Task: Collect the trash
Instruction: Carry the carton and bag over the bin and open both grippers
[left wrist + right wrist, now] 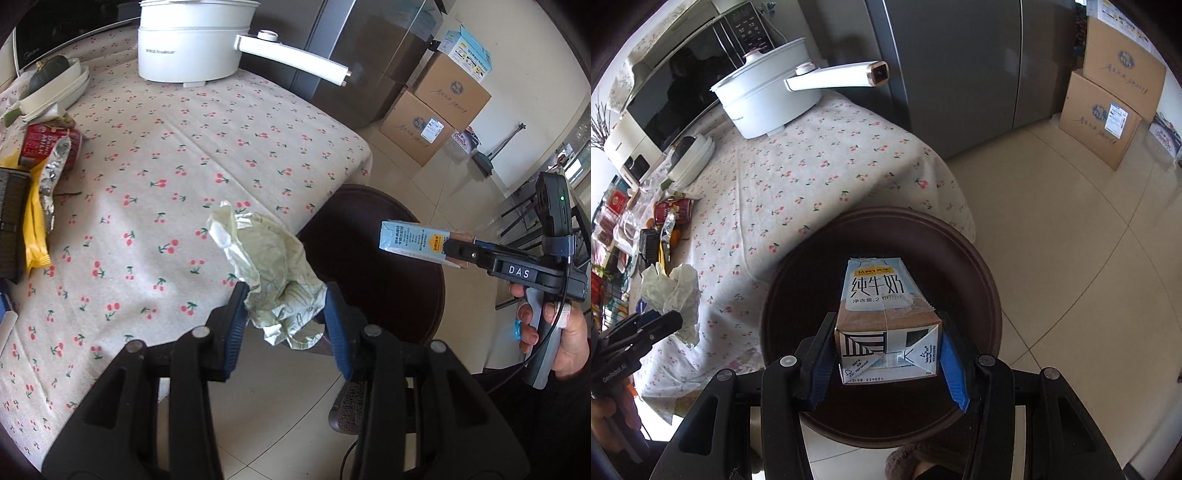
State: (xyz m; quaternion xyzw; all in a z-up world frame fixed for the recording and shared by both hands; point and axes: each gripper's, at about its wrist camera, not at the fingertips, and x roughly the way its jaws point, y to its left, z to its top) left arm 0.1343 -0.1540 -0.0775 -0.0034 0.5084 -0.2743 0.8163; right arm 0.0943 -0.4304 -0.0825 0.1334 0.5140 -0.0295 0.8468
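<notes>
My left gripper (286,314) is shut on a crumpled pale green paper (269,266), held in the air over the table's near corner. The same paper (674,291) shows at the left of the right wrist view, in the left gripper (670,325). My right gripper (886,354) is shut on a blue and white milk carton (882,317), which hangs above a dark round stool (798,280). From the left wrist view the carton (413,242) sticks out of the right gripper (456,254), held by a hand (569,339) over the stool (369,251).
The table wears a cherry-print cloth (155,155). On it stand a white electric pot (192,48), stacked white dishes (55,88), a red can (48,144) and a yellow wrapper (35,229). A grey fridge (960,66) and cardboard boxes (1104,110) stand on the tiled floor beyond.
</notes>
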